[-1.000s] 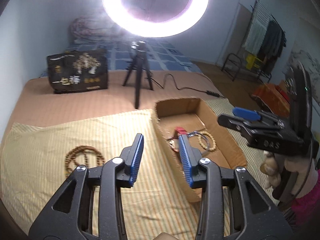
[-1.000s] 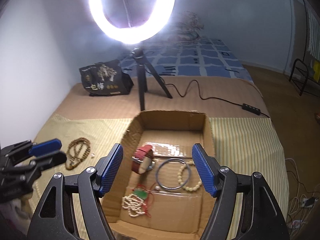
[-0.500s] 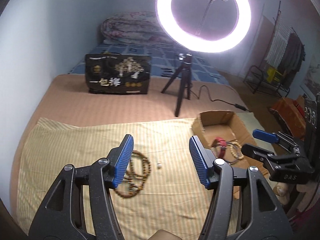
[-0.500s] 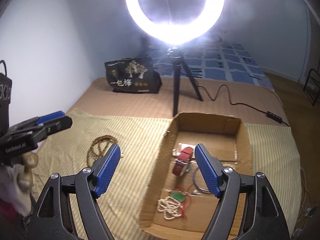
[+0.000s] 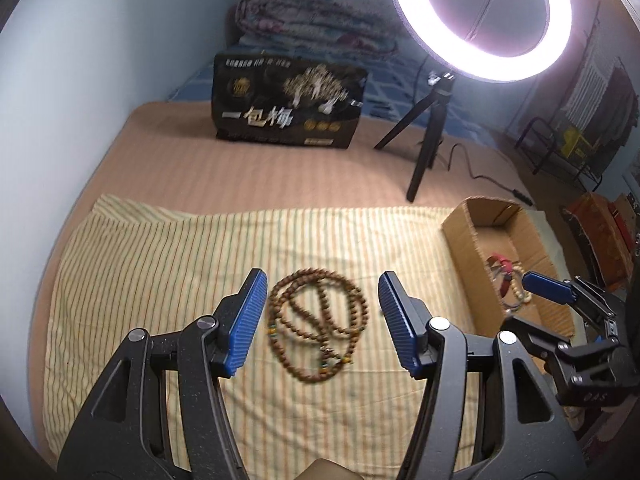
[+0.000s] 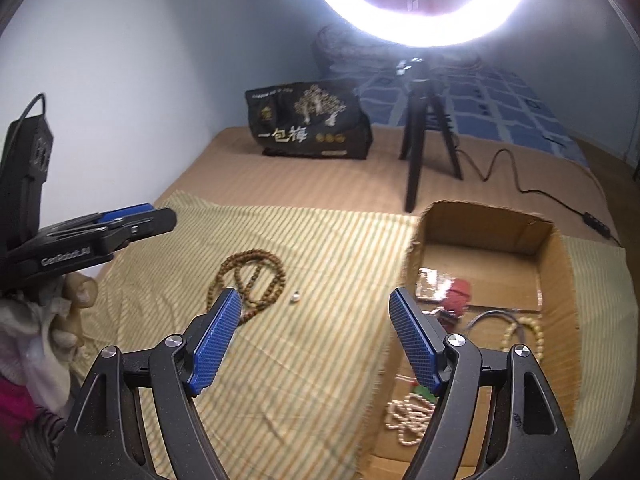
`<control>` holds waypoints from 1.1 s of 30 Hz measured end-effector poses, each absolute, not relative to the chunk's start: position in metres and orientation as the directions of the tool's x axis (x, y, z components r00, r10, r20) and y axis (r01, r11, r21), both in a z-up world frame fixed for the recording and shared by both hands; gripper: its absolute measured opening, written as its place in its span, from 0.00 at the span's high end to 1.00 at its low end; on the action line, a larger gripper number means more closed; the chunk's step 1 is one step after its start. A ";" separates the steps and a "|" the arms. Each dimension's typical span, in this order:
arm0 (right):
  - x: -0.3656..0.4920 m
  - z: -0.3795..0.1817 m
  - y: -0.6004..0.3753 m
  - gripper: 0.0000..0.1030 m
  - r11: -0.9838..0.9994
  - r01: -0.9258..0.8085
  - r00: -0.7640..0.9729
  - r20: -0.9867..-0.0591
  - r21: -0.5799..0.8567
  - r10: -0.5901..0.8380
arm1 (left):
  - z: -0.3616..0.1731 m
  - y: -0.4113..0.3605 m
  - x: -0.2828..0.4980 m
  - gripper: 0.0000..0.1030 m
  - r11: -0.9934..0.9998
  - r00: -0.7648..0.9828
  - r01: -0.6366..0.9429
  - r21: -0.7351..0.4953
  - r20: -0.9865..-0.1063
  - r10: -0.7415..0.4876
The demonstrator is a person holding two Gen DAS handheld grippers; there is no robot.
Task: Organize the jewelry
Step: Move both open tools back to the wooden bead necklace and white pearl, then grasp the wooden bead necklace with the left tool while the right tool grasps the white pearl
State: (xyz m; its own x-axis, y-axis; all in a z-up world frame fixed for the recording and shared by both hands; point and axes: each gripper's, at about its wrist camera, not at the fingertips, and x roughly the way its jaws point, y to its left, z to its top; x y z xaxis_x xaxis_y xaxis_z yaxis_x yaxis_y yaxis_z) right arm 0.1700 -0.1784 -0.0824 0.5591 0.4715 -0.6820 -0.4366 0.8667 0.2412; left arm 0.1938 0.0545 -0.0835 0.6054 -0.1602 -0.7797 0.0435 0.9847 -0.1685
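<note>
A long brown wooden bead necklace [image 5: 318, 322] lies coiled on the striped yellow cloth [image 5: 160, 264]. My left gripper [image 5: 320, 320] is open and empty, its jaws on either side of the necklace, above it. The necklace also shows in the right wrist view [image 6: 250, 280], with a small white bead [image 6: 295, 298] beside it. My right gripper [image 6: 314, 340] is open and empty over the cloth, at the left wall of the cardboard box [image 6: 556, 248]. The box holds a red item [image 6: 460, 290], a pale bead bracelet [image 6: 524, 330], a white bead string [image 6: 408, 420] and a thin ring.
A ring light on a black tripod [image 5: 424, 156] stands behind the box with its cable trailing right. A black printed bag [image 5: 288, 104] stands at the back. A folded quilt [image 5: 316, 24] lies by the wall. A clothes rack [image 5: 572, 120] stands far right.
Both grippers swung left. The left one went from the box to above the brown necklace. The right one shifted from over the box to over the cloth at the box's left wall.
</note>
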 end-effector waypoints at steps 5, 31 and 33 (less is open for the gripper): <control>0.173 -0.095 -0.155 0.26 0.867 -0.445 0.540 -0.705 0.225 0.460 | -0.109 0.077 0.205 0.42 0.978 0.560 -0.007 -0.208 -0.811 -0.169; 0.207 -0.164 -0.102 0.50 0.901 -0.420 0.501 -0.800 0.108 0.330 | -0.195 0.063 0.259 0.42 0.988 0.484 0.103 -0.119 -0.862 -0.154; 0.210 -0.168 -0.101 0.52 0.905 -0.413 0.500 -0.807 0.097 0.315 | -0.198 0.063 0.260 0.42 0.988 0.486 0.110 -0.106 -0.862 -0.146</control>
